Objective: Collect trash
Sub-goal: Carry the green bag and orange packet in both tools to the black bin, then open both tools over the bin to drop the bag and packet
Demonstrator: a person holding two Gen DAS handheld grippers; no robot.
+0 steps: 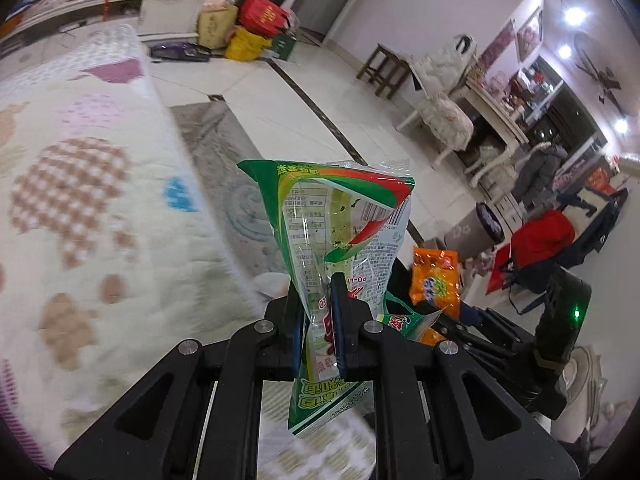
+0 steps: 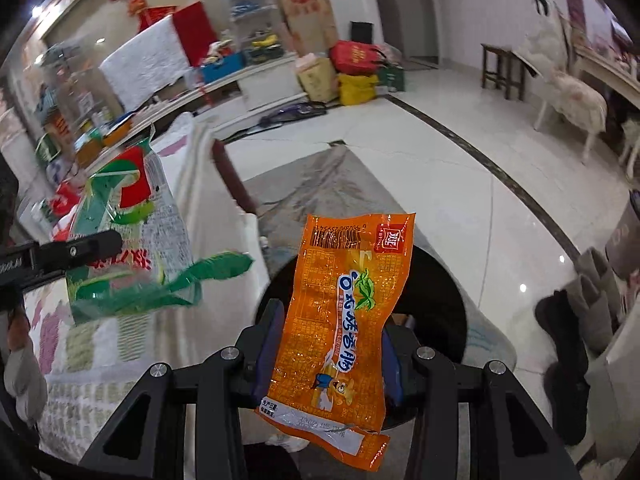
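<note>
My left gripper [image 1: 318, 320] is shut on a green and clear snack wrapper [image 1: 340, 224], held up in the air beside the sofa. The same wrapper [image 2: 132, 240] and the left gripper's finger [image 2: 80, 248] show at the left of the right wrist view. My right gripper [image 2: 326, 344] holds an orange snack wrapper [image 2: 344, 316] between its blue pads, with the jaws fairly wide apart. It hangs over the dark round opening of a trash bin [image 2: 436, 292]. The orange wrapper [image 1: 436, 280] and the right gripper [image 1: 468, 320] also show at the right of the left wrist view.
A sofa with a patterned plush cover [image 1: 88, 216] lies to the left. A grey rug [image 2: 320, 188] covers white floor tiles. Bags and boxes [image 2: 352, 68] stand by the far wall. A wooden stool [image 2: 502, 68], white chairs [image 2: 576, 108] and slippers [image 2: 568, 364] are on the right.
</note>
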